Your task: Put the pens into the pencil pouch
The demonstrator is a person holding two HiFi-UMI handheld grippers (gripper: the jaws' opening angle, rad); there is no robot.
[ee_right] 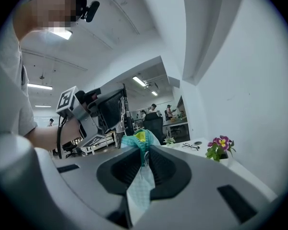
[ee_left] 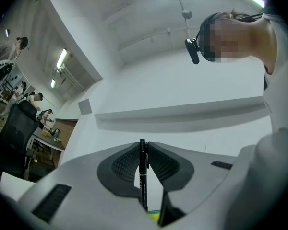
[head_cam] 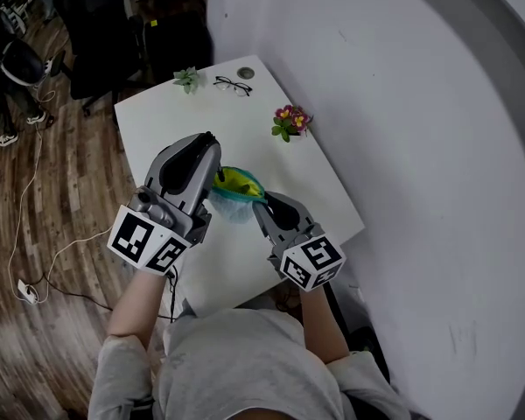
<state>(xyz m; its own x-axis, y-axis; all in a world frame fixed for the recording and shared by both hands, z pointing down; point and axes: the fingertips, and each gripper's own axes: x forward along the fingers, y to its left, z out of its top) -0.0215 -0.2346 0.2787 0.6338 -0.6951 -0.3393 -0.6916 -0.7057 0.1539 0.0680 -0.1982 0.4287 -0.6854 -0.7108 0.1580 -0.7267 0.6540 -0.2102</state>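
My left gripper [head_cam: 213, 143] is raised over the white table [head_cam: 166, 116] and is shut on a black pen [ee_left: 143, 174], which stands upright between its pads. The teal pencil pouch [head_cam: 237, 191] with a yellow-green lining hangs just right of it, its mouth open upward. My right gripper [head_cam: 261, 206] is shut on the pouch's edge [ee_right: 142, 150]; the pouch fabric trails down between its jaws. In the right gripper view the left gripper [ee_right: 119, 113] shows close beside the pouch, and the pen [ee_right: 127, 114] points down beside the pouch mouth.
A small pot of pink and yellow flowers [head_cam: 290, 121] stands on the table's right side. Black glasses [head_cam: 234, 85] and a small green plant [head_cam: 186, 80] lie at the far end. A white wall [head_cam: 402, 147] runs along the right; an office chair [head_cam: 96, 33] stands beyond the table.
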